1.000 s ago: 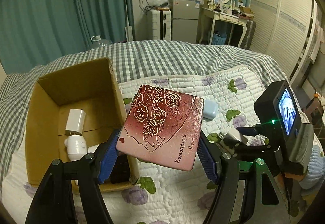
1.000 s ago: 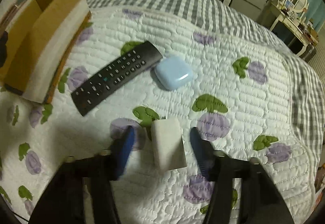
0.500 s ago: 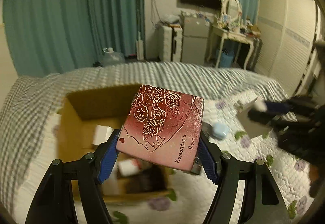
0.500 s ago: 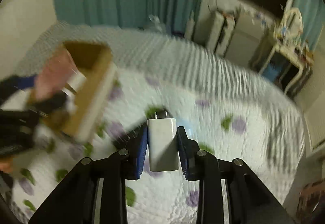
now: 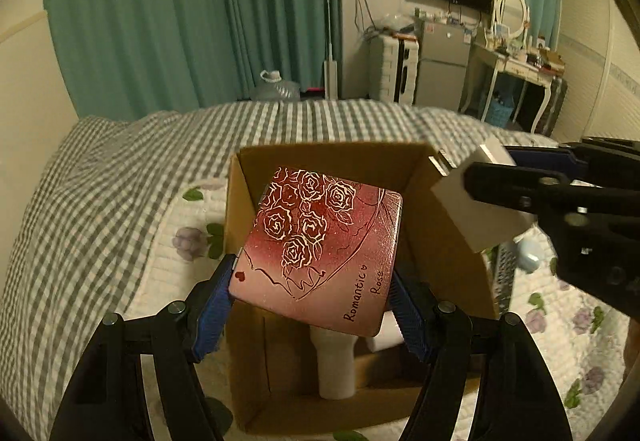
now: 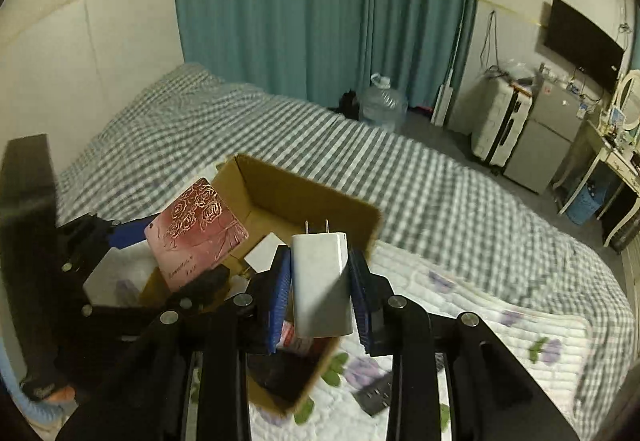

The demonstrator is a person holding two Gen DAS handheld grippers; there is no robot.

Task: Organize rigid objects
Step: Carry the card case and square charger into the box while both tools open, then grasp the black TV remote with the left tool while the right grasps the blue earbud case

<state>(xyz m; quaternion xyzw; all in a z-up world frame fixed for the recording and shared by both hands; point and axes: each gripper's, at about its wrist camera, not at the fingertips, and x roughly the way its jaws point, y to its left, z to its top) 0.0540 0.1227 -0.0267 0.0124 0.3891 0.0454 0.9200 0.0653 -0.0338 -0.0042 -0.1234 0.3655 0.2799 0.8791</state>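
Observation:
My left gripper (image 5: pixel 314 305) is shut on a pink tin with rose drawings (image 5: pixel 320 249) and holds it tilted over the open cardboard box (image 5: pixel 452 253). The tin also shows in the right wrist view (image 6: pixel 194 235). My right gripper (image 6: pixel 320 293) is shut on a white plug charger (image 6: pixel 320 281), prongs up, above the box's near right corner (image 6: pixel 360 217). The charger shows in the left wrist view (image 5: pixel 476 209) at the box's right wall. Inside the box lie a white bottle (image 5: pixel 336 365) and other white items, partly hidden by the tin.
The box stands on a bed with a flowered quilt (image 6: pixel 500 305) and a checked sheet (image 5: pixel 100 209). A black remote (image 6: pixel 374 393) and a pale blue case (image 5: pixel 528 255) lie on the quilt right of the box. Curtains, a water jug, a fridge and a dresser stand behind.
My right gripper closed on the charger, lifted it off the quilt and carried it left over the box. My left gripper has moved the tin over the box opening.

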